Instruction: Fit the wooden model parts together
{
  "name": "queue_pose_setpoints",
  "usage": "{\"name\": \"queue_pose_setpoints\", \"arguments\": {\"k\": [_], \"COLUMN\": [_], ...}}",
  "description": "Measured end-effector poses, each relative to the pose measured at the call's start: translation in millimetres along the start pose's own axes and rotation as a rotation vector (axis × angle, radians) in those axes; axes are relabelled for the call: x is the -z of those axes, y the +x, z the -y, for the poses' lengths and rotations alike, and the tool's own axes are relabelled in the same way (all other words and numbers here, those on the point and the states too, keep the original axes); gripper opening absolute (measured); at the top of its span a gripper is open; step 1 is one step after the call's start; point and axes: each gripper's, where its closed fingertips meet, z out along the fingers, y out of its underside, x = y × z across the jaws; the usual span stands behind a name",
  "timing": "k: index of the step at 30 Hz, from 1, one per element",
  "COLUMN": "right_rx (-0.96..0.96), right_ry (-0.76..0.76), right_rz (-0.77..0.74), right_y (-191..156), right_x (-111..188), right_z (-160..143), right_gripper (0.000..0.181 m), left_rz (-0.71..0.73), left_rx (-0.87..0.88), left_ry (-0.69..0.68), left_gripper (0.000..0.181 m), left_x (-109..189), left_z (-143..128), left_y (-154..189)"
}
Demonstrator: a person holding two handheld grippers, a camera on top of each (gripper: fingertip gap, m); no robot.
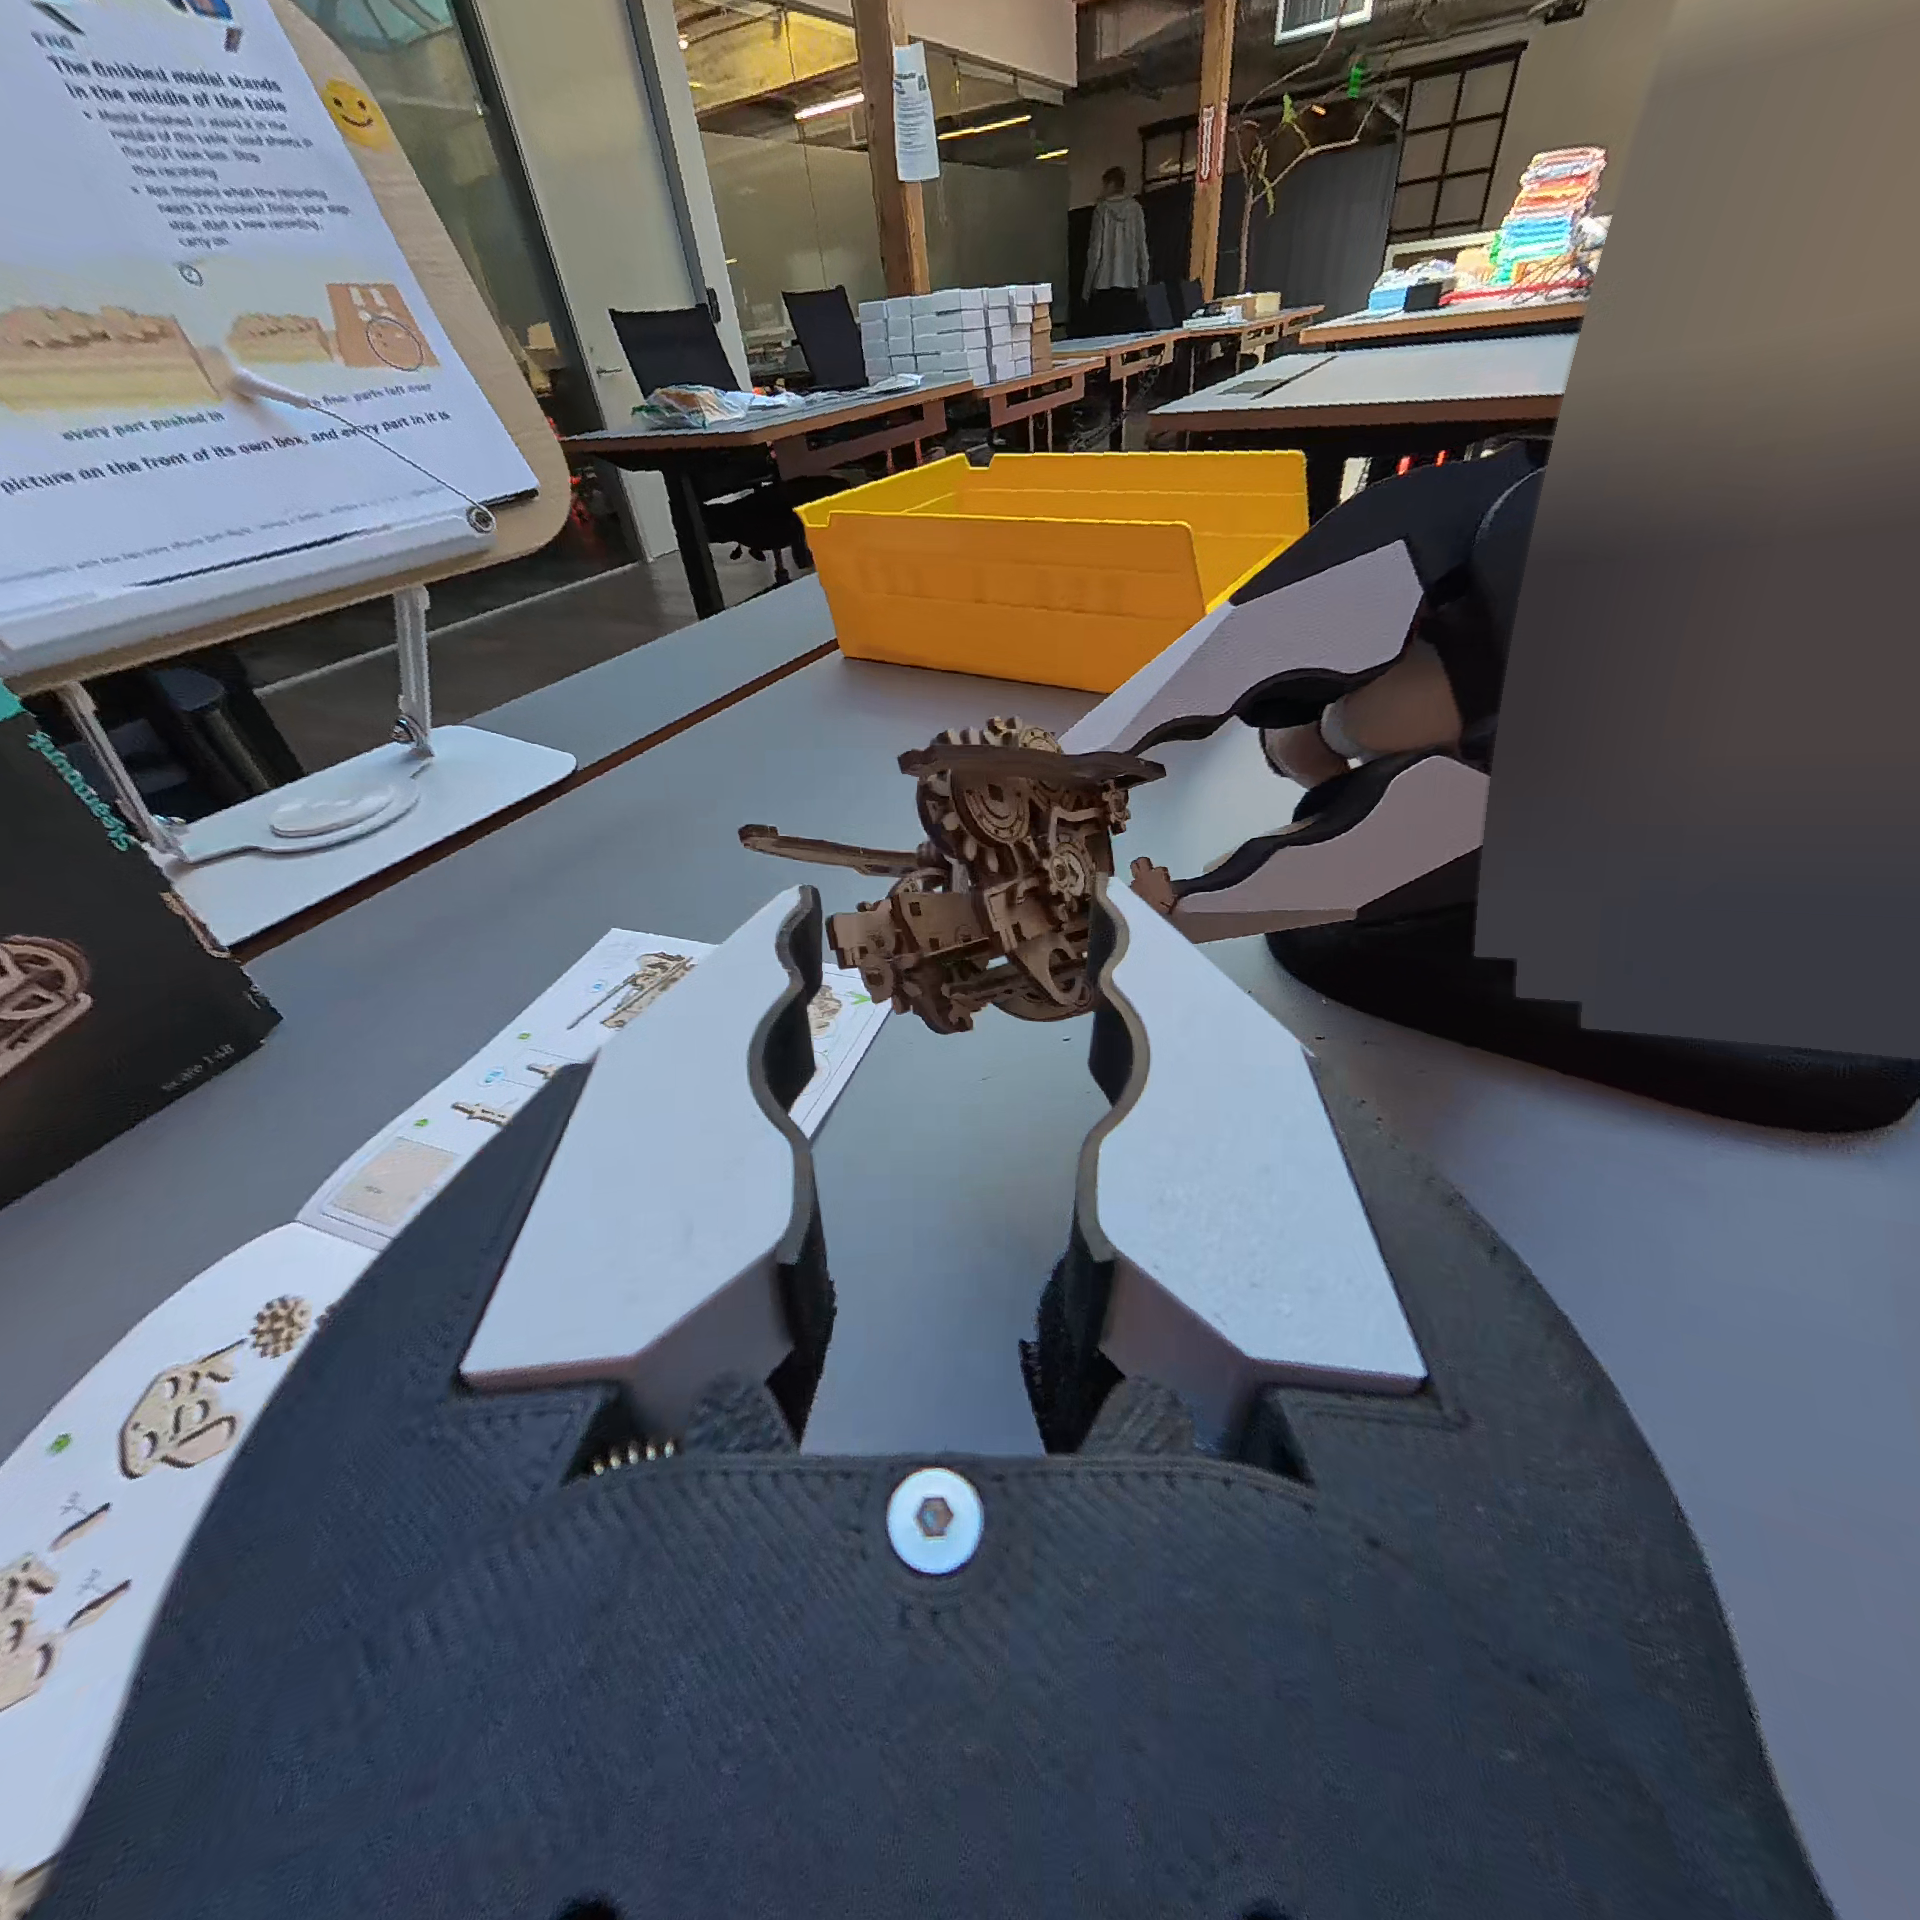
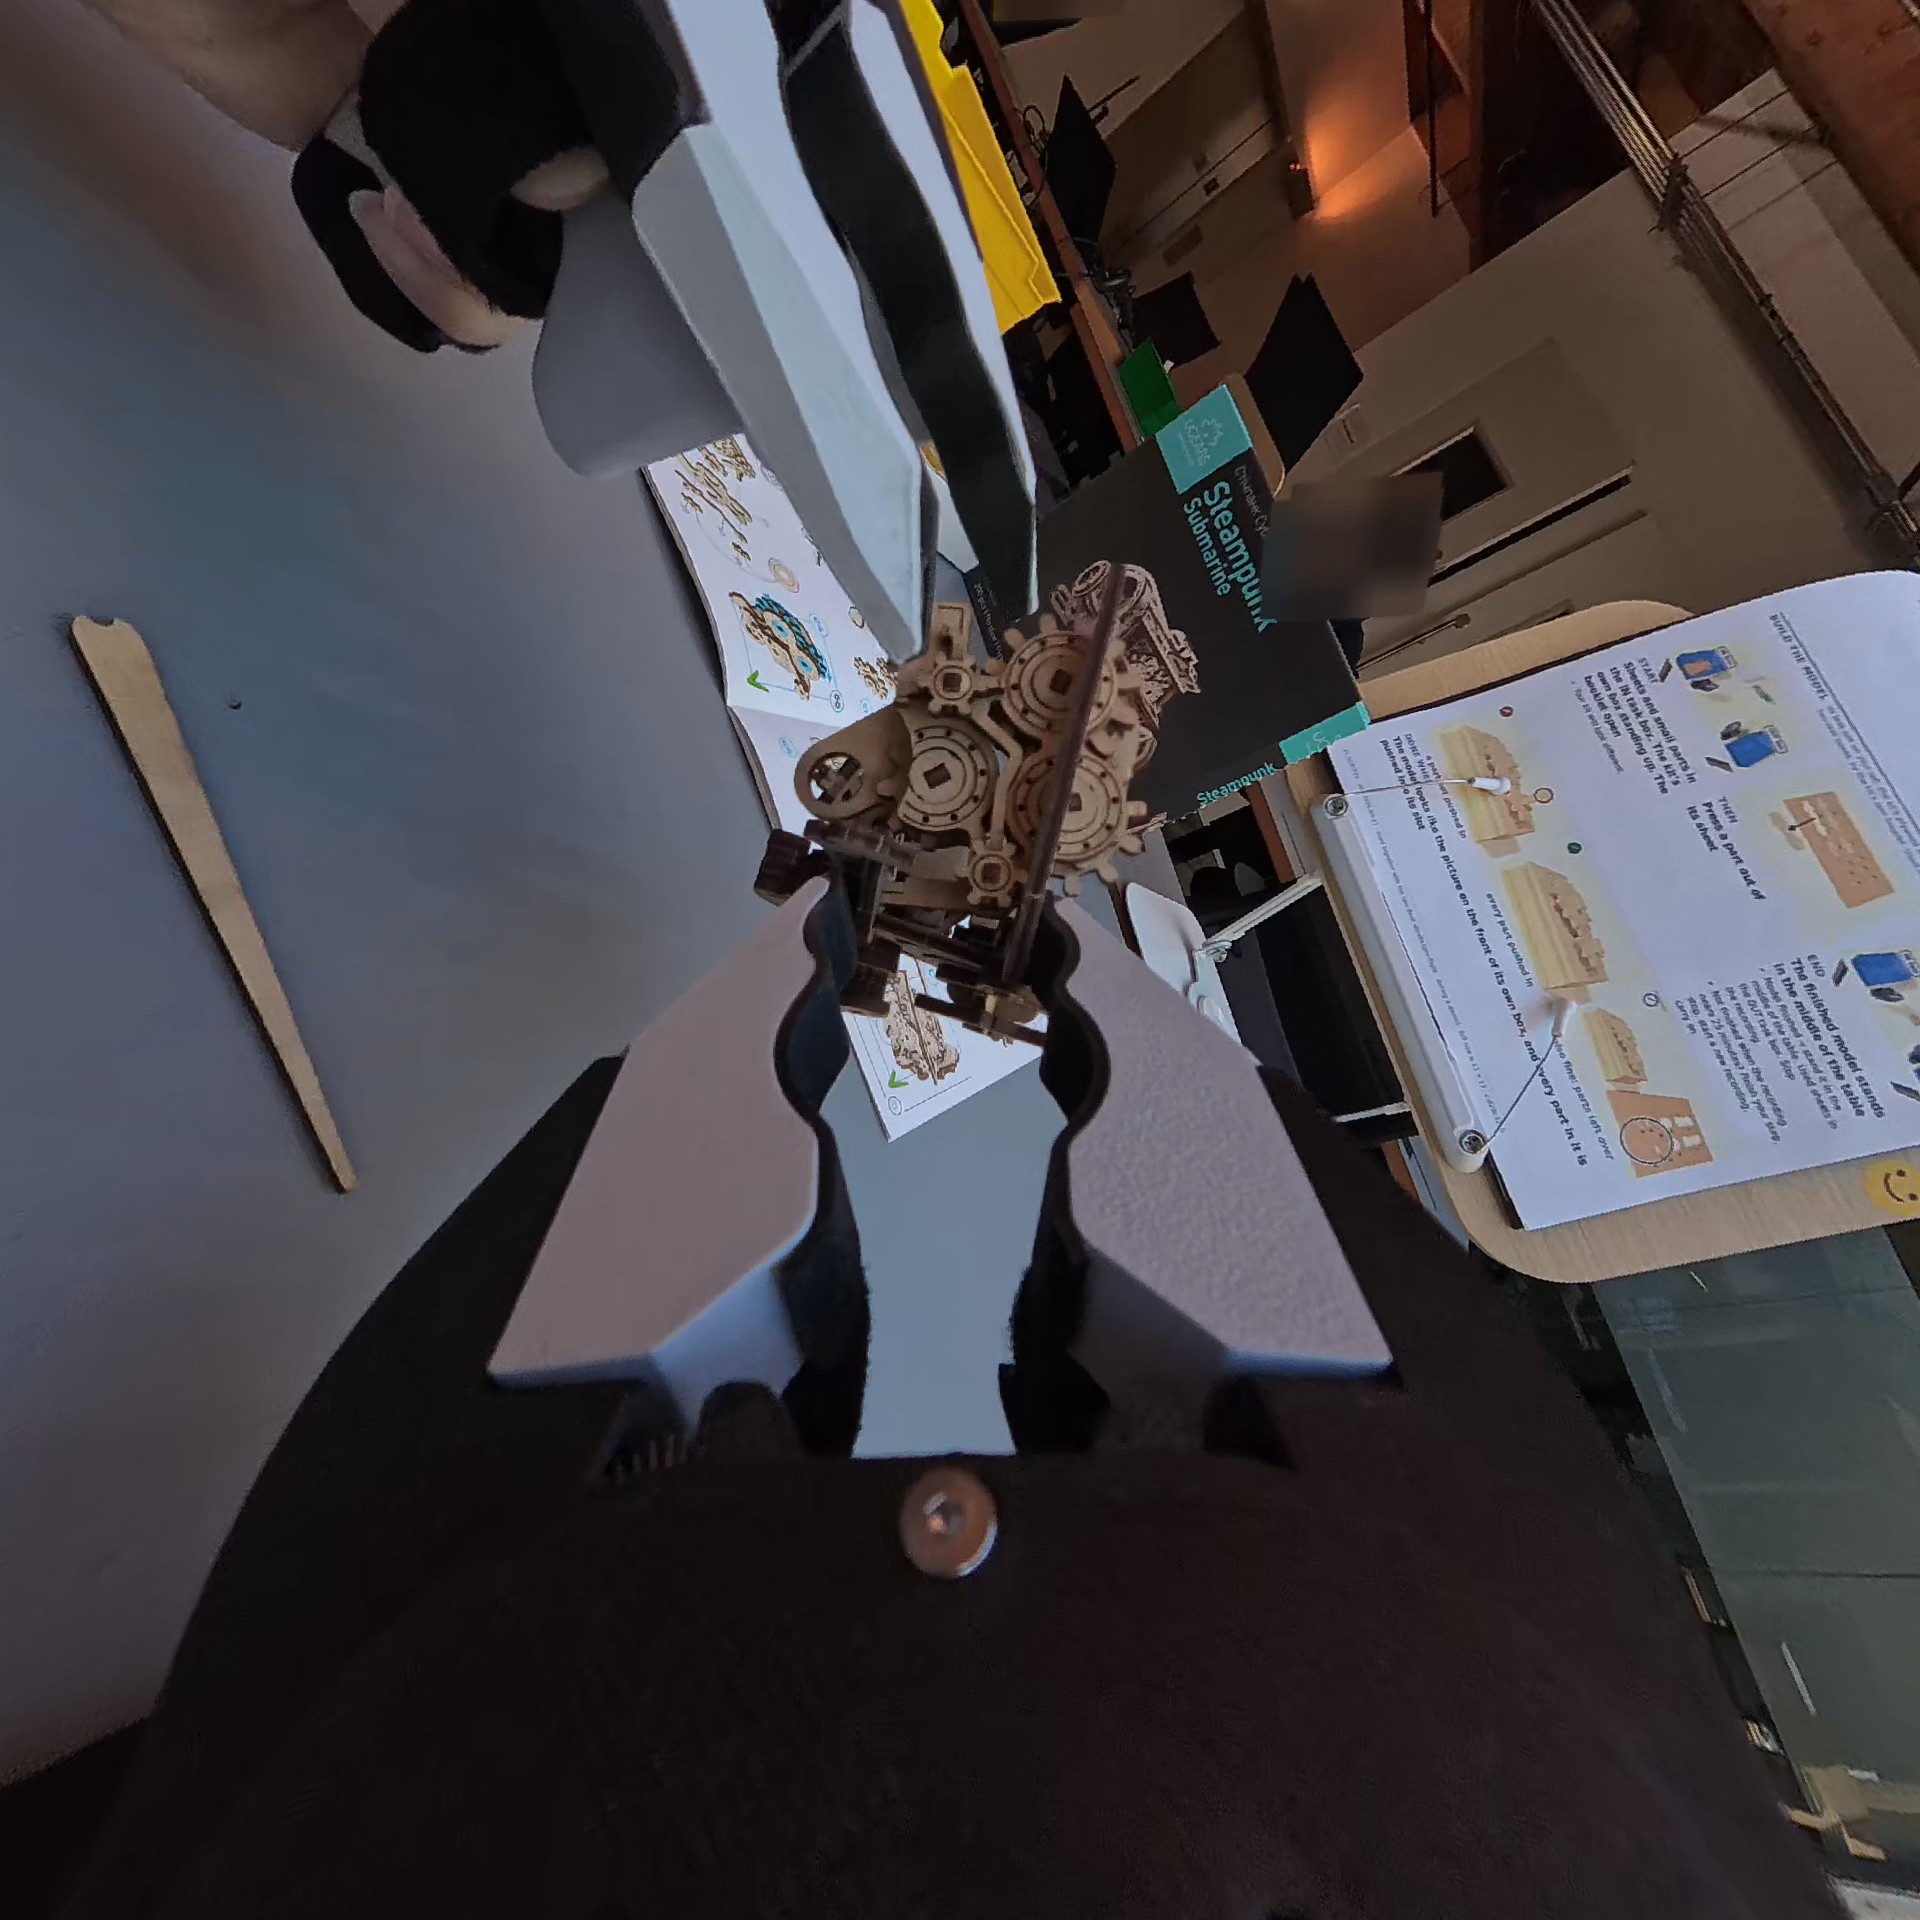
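Two claws meet mid-frame on the wooden model [image 1: 987, 883]: right claw [image 2: 930, 935] clamps it, left claw [image 1: 951, 925] clenches its lower part above the worktop [image 1: 623, 810].

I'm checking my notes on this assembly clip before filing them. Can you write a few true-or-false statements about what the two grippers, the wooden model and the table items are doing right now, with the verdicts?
1. Both grippers hold the wooden model off the table. True: the left gripper and the right gripper each clamp it.
2. The yellow bin stands behind the model in the left wrist view. True.
3. The wooden stick is gripped by the right gripper. False: it lies loose on the grey table.
4. The instruction booklet is closed. False: it lies open on the table.
5. The dark kit box lies flat. False: it stands up.
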Motion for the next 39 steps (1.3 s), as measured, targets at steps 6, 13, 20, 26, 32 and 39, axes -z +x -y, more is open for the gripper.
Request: {"name": "queue_pose_setpoints", "arguments": {"k": [6, 13, 20, 26, 32, 39], "right_rx": [0.038, 0.065, 0.058, 0.08, 0.154, 0.146], "right_ry": [0.01, 0.016, 0.021, 0.037, 0.044, 0.05], "right_rz": [0.01, 0.011, 0.01, -0.003, -0.006, 0.0], "right_y": [-6, -12, -11, -10, -16, -16], "right_x": [-1, -1, -1, 0, 0, 0], "right_z": [4, 5, 7, 11, 14, 15], "right_gripper": [0.033, 0.033, 0.033, 0.033, 0.033, 0.033], "left_rz": [-0.113, -0.129, -0.115, -0.126, -0.238, -0.274], "left_rx": [0.088, 0.13, 0.089, 0.13, 0.367, 0.301], "left_ry": [0.017, -0.043, -0.032, 0.018, 0.062, -0.027], "left_gripper": [0.027, 0.023, 0.022, 0.034, 0.046, 0.019], "left_x": [1, -3, -1, 2, 2, -4], "left_z": [3, -8, -3, 4, 12, -4], "left_y": [11, 13, 14, 13, 13, 25]}}
